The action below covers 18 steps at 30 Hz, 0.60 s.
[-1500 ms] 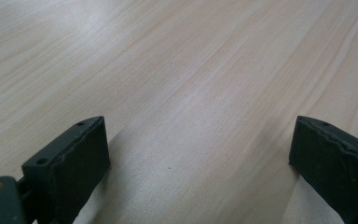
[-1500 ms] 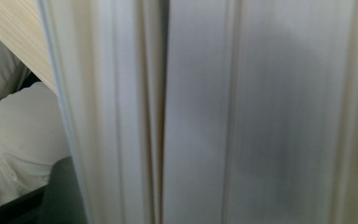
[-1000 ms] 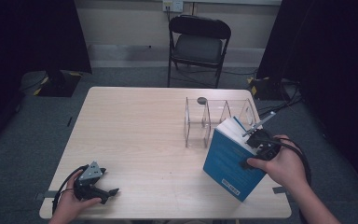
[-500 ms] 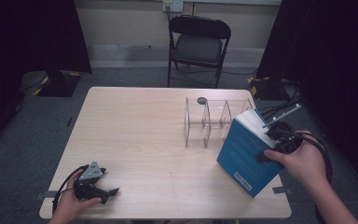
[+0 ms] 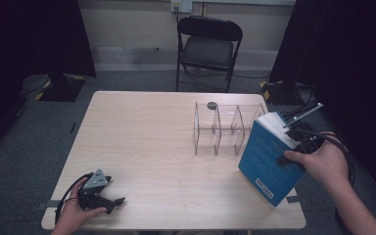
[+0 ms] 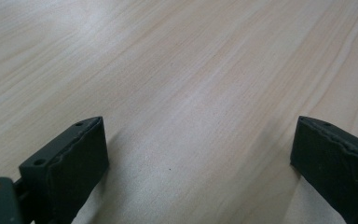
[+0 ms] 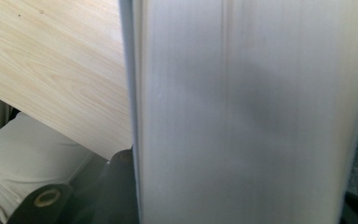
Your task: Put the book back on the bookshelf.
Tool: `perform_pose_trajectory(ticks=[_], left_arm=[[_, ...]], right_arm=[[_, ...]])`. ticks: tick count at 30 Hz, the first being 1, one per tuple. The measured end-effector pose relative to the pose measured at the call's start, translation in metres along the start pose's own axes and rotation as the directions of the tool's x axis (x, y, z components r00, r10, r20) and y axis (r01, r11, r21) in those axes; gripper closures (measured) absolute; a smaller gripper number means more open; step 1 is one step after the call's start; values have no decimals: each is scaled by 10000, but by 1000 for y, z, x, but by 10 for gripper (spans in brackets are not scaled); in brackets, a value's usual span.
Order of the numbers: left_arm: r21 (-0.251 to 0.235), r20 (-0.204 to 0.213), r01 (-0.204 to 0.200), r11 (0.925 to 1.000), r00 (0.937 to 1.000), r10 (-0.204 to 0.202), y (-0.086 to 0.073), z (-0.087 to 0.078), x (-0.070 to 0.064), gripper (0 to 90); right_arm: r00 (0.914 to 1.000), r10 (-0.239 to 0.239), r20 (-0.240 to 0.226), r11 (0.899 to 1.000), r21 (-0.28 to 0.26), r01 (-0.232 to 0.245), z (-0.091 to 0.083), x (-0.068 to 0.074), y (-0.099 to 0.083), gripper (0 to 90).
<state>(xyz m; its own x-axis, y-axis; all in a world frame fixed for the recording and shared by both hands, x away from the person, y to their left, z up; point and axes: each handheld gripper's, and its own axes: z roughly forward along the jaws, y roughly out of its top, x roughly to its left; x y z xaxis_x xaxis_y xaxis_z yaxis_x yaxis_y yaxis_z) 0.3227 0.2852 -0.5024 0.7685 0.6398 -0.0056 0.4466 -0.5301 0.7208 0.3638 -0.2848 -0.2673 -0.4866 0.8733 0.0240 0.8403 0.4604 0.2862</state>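
Step in hand, as I read it: carrying a book toward the rack. The right gripper [image 5: 301, 142] holds the blue paperback book [image 5: 267, 157] by its page edge, jaws closed on it; in the right gripper view the pale page block [image 7: 251, 112] stands right between the jaws and hides them, so the grip is judged from the high view, where the book is tilted with its top leaning right and its lower corner at the near right edge of the table [image 5: 152, 132]. Whether that corner touches the tabletop or hangs just clear of it I can't tell.

The clear acrylic divider rack [image 5: 225, 128] stands on the right half of the table, just left of and beyond the book, close to it but apart. All its slots look empty. A small dark round thing [image 5: 212, 105] lies on the table just behind the rack; can't tell what it is.

The left gripper [image 5: 98, 193] rests at the near left corner of the table, well apart from the work, jaws spread wide with nothing between them, bare wood under them in the left gripper view.

Next move probably calls for: bring the book upright, line its spine with a slot, most likely the rightmost one, then lower it in without knocking the thin dividers. Rack is light, could slide.
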Motion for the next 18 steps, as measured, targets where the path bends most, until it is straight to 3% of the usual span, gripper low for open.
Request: perform_pose_trajectory(ticks=[5,10,13,18], left_arm=[[-1,-1,1,10000,10000,-1,0,0,0,34],[1,-3,-1,10000,10000,1,0,0,0,34],[-2,-3,-2,10000,10000,2,0,0,0,34],[0,-8,-4,10000,10000,4,0,0,0,34]], right_arm=[[9997,157,184,9996,211,-161,-2,-4,3,617],[9969,722,306,9970,263,-730,-3,-8,9,617],[9977,597,318,9980,196,-604,-3,-11,10,617],[9945,953,431,9952,177,-961,-2,-16,18,617]])
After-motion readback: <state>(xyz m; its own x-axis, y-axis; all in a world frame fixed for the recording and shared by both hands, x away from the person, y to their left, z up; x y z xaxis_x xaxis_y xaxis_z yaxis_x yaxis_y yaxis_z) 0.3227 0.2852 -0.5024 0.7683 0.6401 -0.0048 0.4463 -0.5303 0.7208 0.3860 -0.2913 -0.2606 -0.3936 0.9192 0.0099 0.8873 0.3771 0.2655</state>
